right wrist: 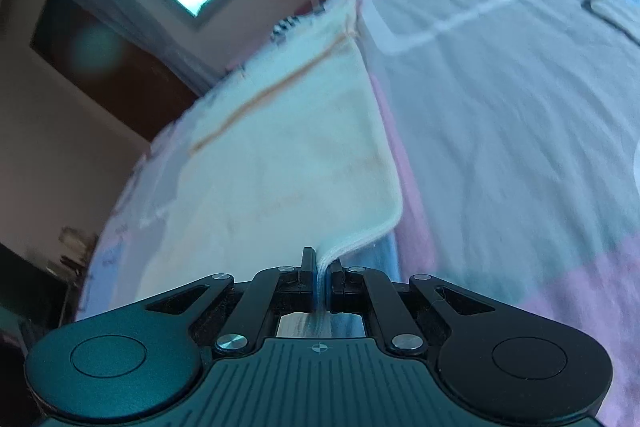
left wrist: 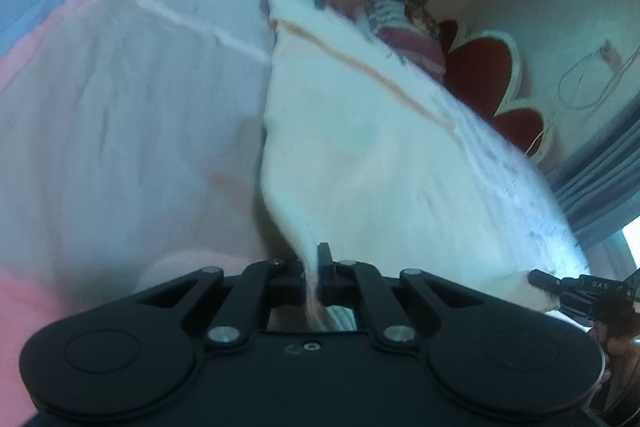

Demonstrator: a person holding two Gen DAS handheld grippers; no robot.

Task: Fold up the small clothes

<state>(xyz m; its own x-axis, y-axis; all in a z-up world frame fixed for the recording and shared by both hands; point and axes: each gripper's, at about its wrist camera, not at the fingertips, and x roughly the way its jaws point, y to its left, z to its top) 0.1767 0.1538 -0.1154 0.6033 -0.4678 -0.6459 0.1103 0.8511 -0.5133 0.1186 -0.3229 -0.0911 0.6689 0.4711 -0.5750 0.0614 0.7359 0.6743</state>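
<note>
Along the bed's (right wrist: 500, 115) side edge lies the white cloth (left wrist: 360, 155), its orange stripe toward the far end. My left claw (left wrist: 316, 277) pinches one near corner, my right claw (right wrist: 320, 281) the other; blur probably hides finer folds.

The bed (right wrist: 520, 115) carries a wide stretch of open sheet beside the white cloth (right wrist: 288, 155), free for passing. The cloth lies along one edge of the bed, its near corners pinched in the left hand-held gripper (left wrist: 314, 273) and the right hand-held gripper (right wrist: 322, 267), so the near edge is taken up. At the far end of the bed a striped pillow (left wrist: 404, 35) and the red headboard (left wrist: 480, 67) block the way. Beyond the cloth's side the mattress drops off, with a curtain (left wrist: 600, 179) close by.
</note>
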